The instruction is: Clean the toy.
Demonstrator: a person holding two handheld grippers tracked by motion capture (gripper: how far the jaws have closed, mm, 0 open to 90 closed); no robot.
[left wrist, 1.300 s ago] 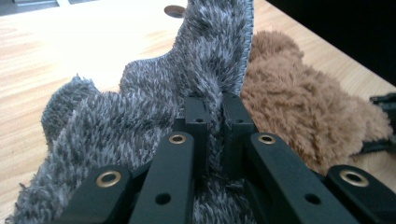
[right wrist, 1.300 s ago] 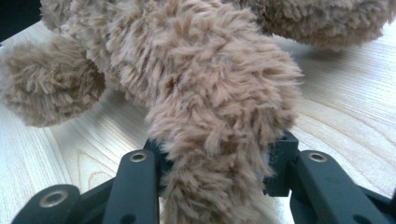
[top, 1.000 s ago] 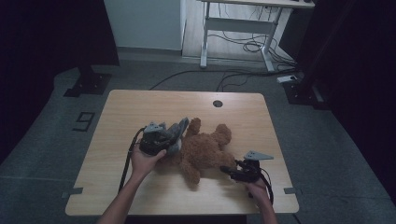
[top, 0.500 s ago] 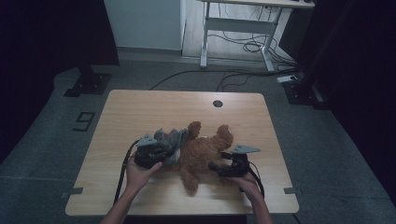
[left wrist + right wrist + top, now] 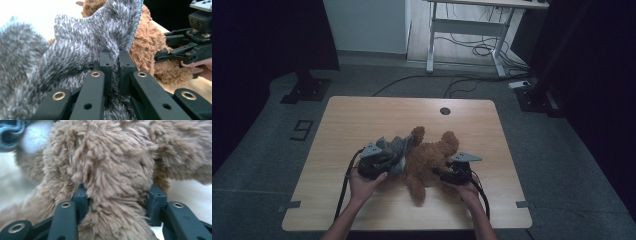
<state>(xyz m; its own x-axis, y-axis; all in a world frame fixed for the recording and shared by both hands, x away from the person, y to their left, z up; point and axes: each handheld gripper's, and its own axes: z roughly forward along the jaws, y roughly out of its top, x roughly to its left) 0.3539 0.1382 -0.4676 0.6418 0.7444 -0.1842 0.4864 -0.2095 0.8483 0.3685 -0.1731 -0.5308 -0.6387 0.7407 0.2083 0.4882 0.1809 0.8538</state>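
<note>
- Brown plush bear (image 5: 429,160) lying mid-table (image 5: 362,120), grey knit garment (image 5: 394,150) bunched at its left side.
- Left claw (image 5: 115,72) pinched tight on the garment's fabric.
- Right claw (image 5: 117,202) just closing around a furry limb, pads against the pile.
- Dressing apparently unfinished: garment not yet around the body.

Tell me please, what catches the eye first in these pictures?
A brown teddy bear lies near the middle of the wooden table, with a grey knitted garment at its left side. The left tongs are shut on that garment, and the right tongs, just closing, have a furry limb of the bear between them.
</note>
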